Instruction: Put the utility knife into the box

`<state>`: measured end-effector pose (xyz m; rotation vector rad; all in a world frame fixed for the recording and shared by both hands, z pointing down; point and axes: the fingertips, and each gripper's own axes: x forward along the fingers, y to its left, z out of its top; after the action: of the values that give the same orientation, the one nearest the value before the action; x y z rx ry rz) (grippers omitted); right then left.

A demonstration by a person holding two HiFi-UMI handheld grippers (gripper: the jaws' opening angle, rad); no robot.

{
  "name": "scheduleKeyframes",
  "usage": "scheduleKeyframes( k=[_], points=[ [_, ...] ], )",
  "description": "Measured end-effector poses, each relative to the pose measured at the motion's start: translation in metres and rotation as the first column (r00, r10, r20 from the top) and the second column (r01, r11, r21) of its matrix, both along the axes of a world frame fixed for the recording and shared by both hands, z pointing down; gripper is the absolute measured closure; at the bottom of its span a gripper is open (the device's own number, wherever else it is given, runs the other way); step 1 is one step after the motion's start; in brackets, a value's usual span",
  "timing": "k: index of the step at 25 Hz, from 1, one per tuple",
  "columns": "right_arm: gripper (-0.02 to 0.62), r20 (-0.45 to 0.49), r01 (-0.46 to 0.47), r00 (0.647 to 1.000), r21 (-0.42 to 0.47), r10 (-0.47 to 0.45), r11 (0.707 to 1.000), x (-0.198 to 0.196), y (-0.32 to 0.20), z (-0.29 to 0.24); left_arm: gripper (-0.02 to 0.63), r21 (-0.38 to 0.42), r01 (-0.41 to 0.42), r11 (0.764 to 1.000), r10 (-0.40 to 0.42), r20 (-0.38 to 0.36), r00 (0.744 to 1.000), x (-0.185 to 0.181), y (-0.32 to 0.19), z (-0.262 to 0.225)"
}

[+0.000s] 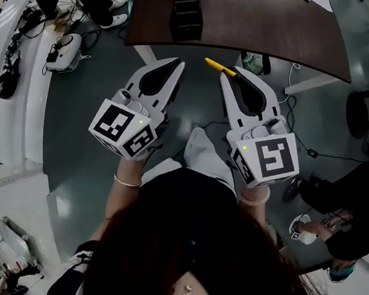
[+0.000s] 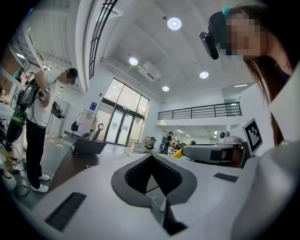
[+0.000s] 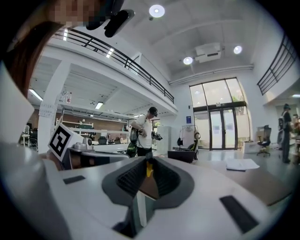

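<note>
Two handheld grippers hang over a grey floor just short of a dark brown table (image 1: 267,20), seen from the head view. The right gripper (image 1: 228,75) pinches a yellow utility knife (image 1: 219,66) at its tips, the handle sticking out to the left, in the air near the table's front edge. The left gripper (image 1: 179,61) sits beside it with its jaws drawn together on nothing. A black box (image 1: 187,15) stands on the table beyond both, well apart from the knife.

From the left gripper view, the left gripper (image 2: 151,157) shows its jaws meeting at the tips, with only the empty dark hollow behind them. The box (image 2: 89,146) lies ahead to the left on the tabletop, and the right gripper (image 2: 211,152) reaches in from the right with a patch of yellow, the utility knife (image 2: 178,151), at its nose.

From the right gripper view, the right gripper (image 3: 148,161) is clamped on the utility knife (image 3: 149,169), a slip of yellow wedged upright between the closed jaws. The box (image 3: 183,155) stands just past the tips, a white sheet of paper (image 3: 241,164) lies on the table to the right, and the left gripper (image 3: 93,157) sits off to the left.
</note>
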<state>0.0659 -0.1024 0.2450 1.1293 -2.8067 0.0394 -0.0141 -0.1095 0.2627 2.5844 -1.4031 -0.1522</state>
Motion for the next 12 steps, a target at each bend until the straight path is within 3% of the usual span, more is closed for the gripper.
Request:
scheduleKeyframes(
  k=[12],
  points=[
    [0.545,0.009,0.079,0.997,-0.048,-0.079,0.996,-0.009,-0.114,0.012,0.606,-0.033,0.106,0.994,-0.106,0.004,0.994,-0.017,-0.101,0.007]
  ],
)
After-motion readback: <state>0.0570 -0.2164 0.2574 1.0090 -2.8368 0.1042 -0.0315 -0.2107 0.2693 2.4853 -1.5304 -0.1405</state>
